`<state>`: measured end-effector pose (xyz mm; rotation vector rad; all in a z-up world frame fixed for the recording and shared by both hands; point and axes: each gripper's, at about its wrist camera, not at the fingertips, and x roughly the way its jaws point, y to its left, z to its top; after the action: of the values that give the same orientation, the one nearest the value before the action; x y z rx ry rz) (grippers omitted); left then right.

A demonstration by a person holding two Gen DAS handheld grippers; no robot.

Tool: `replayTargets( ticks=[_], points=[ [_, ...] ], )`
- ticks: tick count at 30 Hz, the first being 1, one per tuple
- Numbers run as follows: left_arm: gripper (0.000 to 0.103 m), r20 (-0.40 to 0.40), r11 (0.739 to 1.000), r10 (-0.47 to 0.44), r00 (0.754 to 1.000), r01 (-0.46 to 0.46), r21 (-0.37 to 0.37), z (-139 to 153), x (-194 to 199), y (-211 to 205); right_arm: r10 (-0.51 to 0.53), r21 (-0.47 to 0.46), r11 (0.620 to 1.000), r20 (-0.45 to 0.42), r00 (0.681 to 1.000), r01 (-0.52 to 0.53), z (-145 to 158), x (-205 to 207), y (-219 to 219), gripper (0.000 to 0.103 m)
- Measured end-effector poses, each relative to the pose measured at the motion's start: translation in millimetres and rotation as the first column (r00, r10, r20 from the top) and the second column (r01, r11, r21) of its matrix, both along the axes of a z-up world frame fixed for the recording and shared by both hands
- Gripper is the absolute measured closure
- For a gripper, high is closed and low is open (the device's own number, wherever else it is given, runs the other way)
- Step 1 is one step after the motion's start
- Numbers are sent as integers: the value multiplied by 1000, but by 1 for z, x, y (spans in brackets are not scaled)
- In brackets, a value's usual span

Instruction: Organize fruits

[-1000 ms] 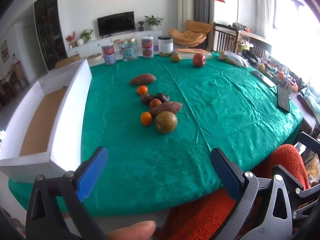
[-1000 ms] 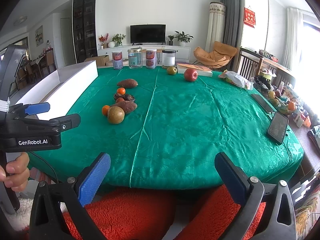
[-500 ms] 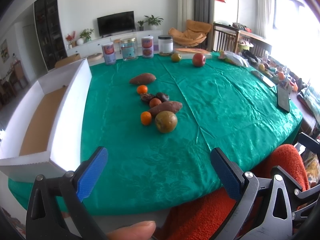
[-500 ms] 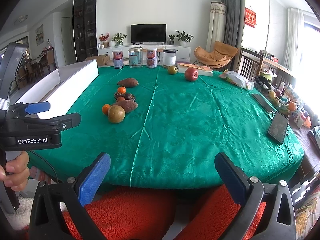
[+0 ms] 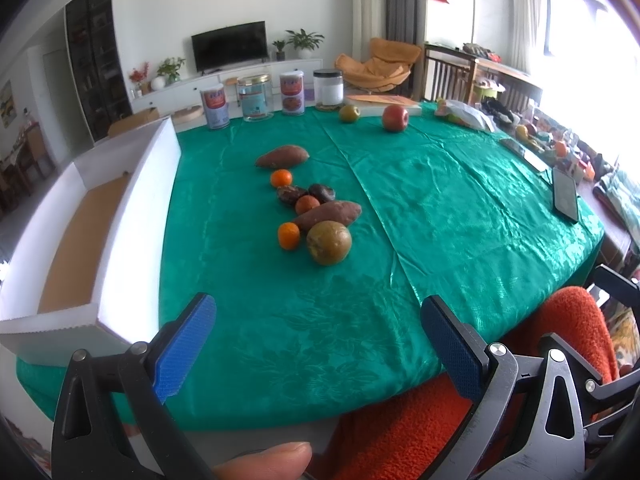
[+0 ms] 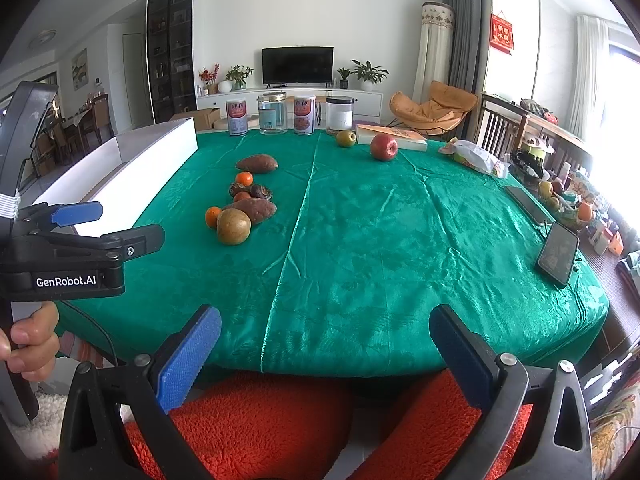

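Note:
A cluster of produce lies on the green tablecloth: a brownish-green pear (image 5: 329, 242) (image 6: 233, 226), a sweet potato (image 5: 328, 215), three small oranges (image 5: 288, 235), two dark fruits (image 5: 291, 194) and a second sweet potato (image 5: 282, 156). A red apple (image 5: 395, 117) (image 6: 384, 147) and a green pear (image 5: 349, 113) sit far back. A white box (image 5: 80, 232) stands on the left. My left gripper (image 5: 316, 344) is open and empty at the near table edge. My right gripper (image 6: 326, 354) is open and empty, below the table's near edge.
Several jars and cans (image 5: 256, 98) and a flat box (image 6: 390, 136) line the far edge. A phone (image 6: 557, 253) stands at the right edge, another (image 6: 524, 204) lies flat beyond it. A snack bag (image 6: 476, 158) lies back right. Orange fabric (image 6: 256, 428) is below me.

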<state>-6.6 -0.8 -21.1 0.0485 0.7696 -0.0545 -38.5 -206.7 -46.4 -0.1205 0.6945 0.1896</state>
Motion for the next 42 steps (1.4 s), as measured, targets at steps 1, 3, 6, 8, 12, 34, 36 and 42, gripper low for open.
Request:
replayTargets(
  ticks=[1,3,6,8,12,34,36,42],
  points=[
    [0,-1,1000,-1,1000,1,0,0,0,0,0,-1,1000,1,1000,0,0,0,0,0],
    [0,-1,1000,-1,1000,1,0,0,0,-1,1,0,1000,0,1000,-1,0,0,0,0],
    [0,-3,1000,-2,1000,2,0,-1,1,-1,1,0,1000,-4,1000,-1,-1,1,0,0],
    [0,-6,1000,-2,1000,2,0,-1,1,-1,1,1,1000,-6,1000,-1,-1,1,0,0],
    [0,-13,1000,-2,1000,2,0,-2,3,-1,0,1,1000,-8,1000,0,-2,2,0,0],
    [0,-21,1000,3,1000,-3,-3,-3,4,2,-8,4,1000,-3,1000,8,-3,1,-3,0],
    [0,-20,1000,2,1000,-3,-2,-3,4,2,-7,3,1000,-3,1000,7,-3,1,-3,0],
    [0,-21,1000,2,1000,-2,-2,-3,4,2,-7,3,1000,-2,1000,7,-3,1,-3,0]
  ],
)
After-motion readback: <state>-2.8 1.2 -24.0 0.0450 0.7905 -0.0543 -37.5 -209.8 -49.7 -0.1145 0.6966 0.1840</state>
